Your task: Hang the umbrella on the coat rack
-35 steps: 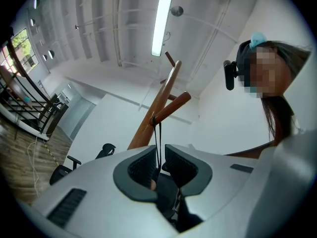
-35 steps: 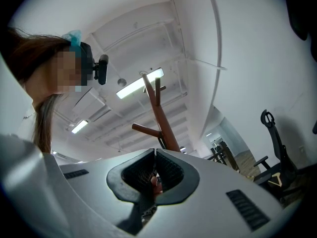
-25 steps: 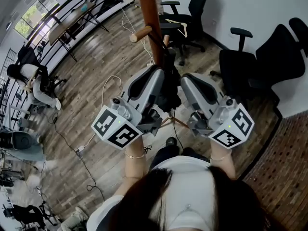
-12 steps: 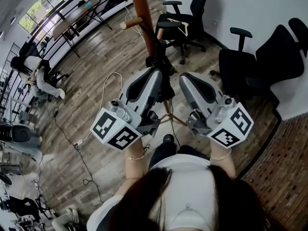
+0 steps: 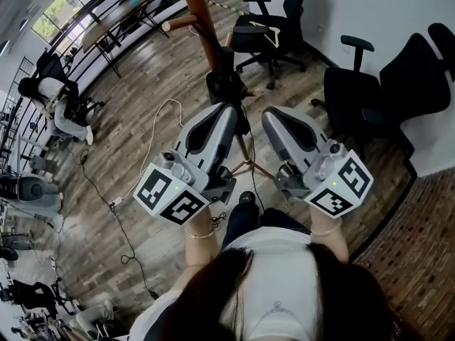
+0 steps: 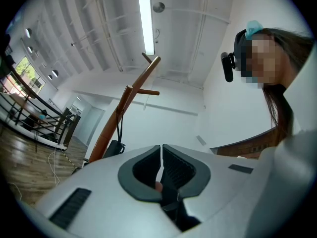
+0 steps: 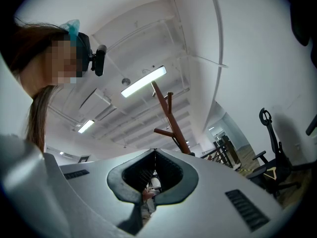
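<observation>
The wooden coat rack [image 5: 204,30] stands ahead of me with a peg [image 5: 178,23] sticking out to the left. A black folded umbrella [image 5: 226,87] hangs against its pole. In the left gripper view the umbrella [image 6: 114,148] hangs by a dark strap from the rack [image 6: 126,108]. My left gripper [image 5: 232,110] and right gripper [image 5: 271,113] are side by side below the umbrella, apart from it, both shut with nothing between the jaws. The left gripper [image 6: 161,149] and right gripper [image 7: 154,152] point steeply upward, and the rack [image 7: 171,123] rises beyond the right one.
Black office chairs [image 5: 270,30] [image 5: 370,98] stand to the right of the rack by the white wall. Cables [image 5: 153,130] trail across the wooden floor. A black railing [image 5: 106,20] and desks run along the left, where a seated person [image 5: 53,101] is. Brick flooring [image 5: 419,254] lies at lower right.
The rack and umbrella have slid up and away in the head view, as the view draws back from them. Both grippers stay shut and keep their place side by side.
</observation>
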